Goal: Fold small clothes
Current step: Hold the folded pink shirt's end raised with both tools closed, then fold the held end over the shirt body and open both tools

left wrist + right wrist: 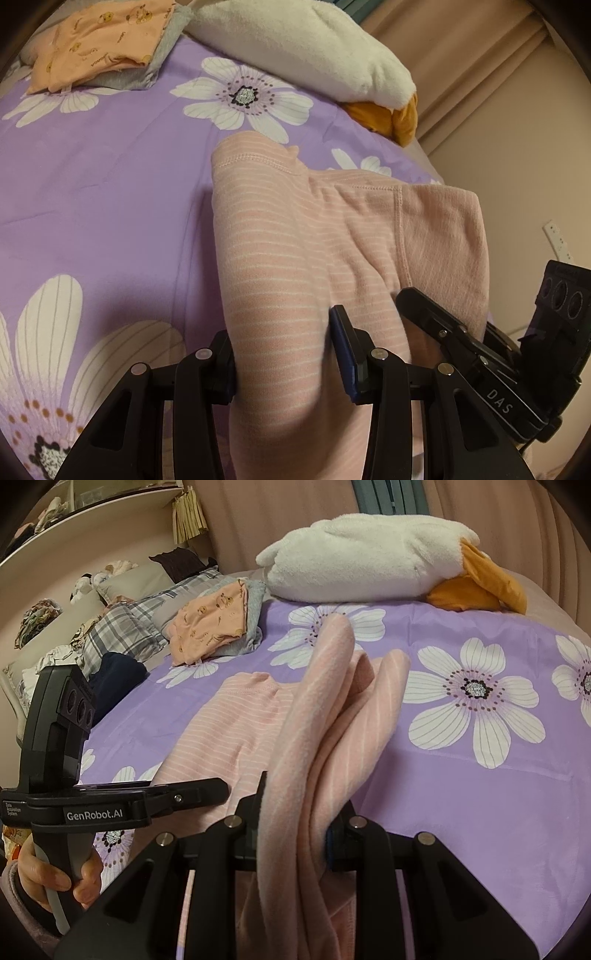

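Note:
A pink striped garment point(295, 236) lies on the purple flowered bedspread point(110, 206). My left gripper point(284, 354) is shut on its near edge, the cloth bunched between the fingers. My right gripper point(291, 834) is shut on another part of the same garment point(325, 709) and holds a fold of it lifted above the bed. The right gripper also shows in the left wrist view point(480, 350), just right of the left one. The left gripper shows in the right wrist view point(207, 794), held by a hand.
A folded pile of an orange printed cloth on grey point(103, 40) lies at the far side of the bed point(214, 624). A white and orange plush toy point(376, 565) lies along the back. Plaid pillows point(125, 627) and a dark garment point(114, 683) sit at the left.

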Available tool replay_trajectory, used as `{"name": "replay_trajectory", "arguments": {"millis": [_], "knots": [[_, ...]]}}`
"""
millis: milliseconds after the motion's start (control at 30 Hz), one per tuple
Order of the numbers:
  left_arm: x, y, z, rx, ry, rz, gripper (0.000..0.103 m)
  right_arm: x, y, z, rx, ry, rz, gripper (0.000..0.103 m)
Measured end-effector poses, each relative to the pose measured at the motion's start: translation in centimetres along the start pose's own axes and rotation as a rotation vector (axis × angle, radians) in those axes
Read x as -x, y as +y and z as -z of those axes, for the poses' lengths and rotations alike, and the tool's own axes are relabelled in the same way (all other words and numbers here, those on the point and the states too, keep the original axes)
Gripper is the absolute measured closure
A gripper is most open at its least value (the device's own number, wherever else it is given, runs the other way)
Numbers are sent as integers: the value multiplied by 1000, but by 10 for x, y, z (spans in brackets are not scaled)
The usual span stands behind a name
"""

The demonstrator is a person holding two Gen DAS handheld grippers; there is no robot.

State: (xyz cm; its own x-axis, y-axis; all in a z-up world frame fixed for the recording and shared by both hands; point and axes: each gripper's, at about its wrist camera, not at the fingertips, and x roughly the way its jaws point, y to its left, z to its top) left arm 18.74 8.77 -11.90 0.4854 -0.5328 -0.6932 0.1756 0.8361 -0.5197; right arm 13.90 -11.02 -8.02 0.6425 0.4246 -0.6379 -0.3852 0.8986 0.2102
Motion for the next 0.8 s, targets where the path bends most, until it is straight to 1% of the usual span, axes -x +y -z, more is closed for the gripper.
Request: {"name": "replay_trajectory", "arguments": {"millis": [467,800], "knots": [[-17,4,-3,4,46,-29,62,-23,-13,6,-29,52,9,78],[-20,10,-3,29,62,-16,60,-29,-27,10,-92,76,4,75]]}}
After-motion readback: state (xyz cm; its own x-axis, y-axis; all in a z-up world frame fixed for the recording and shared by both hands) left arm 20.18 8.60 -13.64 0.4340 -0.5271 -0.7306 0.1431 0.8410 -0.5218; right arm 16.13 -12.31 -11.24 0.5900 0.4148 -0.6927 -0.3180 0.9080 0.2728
